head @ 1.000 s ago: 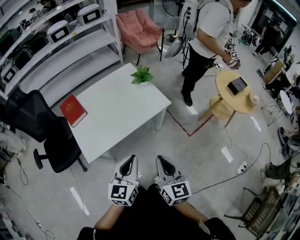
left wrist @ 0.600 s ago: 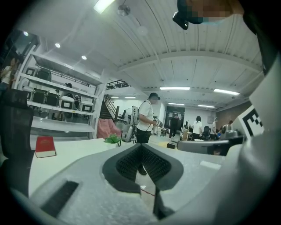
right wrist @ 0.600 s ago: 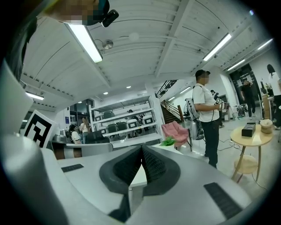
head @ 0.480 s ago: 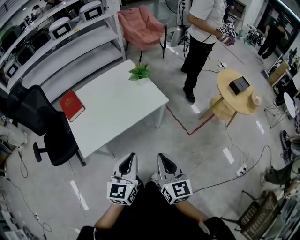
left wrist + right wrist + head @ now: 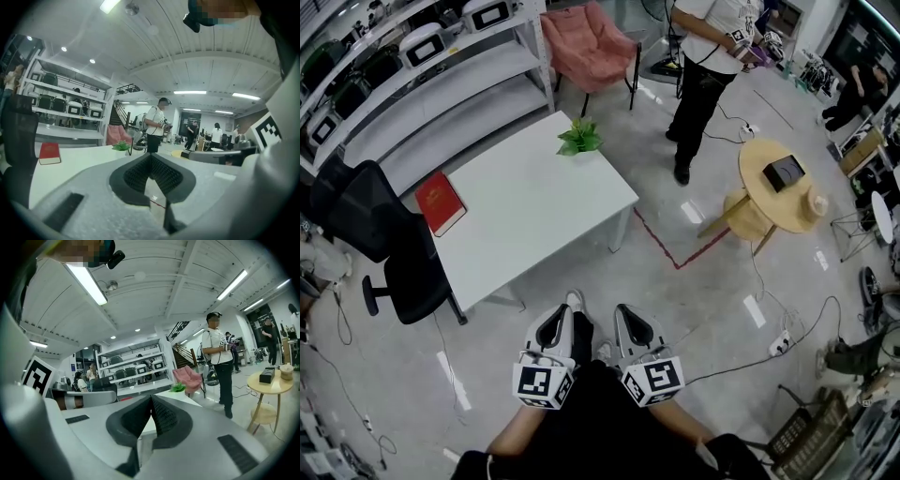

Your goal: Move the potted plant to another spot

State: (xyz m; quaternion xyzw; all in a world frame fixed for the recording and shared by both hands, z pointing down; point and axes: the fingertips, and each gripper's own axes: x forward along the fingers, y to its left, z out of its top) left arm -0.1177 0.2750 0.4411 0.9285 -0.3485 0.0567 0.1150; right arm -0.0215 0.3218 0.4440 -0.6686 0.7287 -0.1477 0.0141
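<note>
Nothing is really happening with the plant yet, I'd call this the approach step. Both grippers are held low and close to the person's body, short of the white surface [image 5: 525, 216]. The left gripper [image 5: 554, 326] is clenched tip to tip with nothing in it, and the right gripper [image 5: 634, 323] is the same; each gripper view shows the ribbed pads pressed together with nothing between them. The potted plant [image 5: 579, 138] sits at the far corner of the surface, well apart from both grippers, with a red book [image 5: 441, 202] over at the left edge and a black office chair [image 5: 384, 253] tucked against that side. I can only see leaves from here, the pot itself is hidden under them. Another person [image 5: 703, 66] is standing on the floor beyond that far corner, near a round wooden table [image 5: 778, 202]. My guess for the next move: get around to the plant's end, let one gripper's jaws spread, and come in low to catch the pot rather than the leaves. There's lots of bare surface to put it on.
</note>
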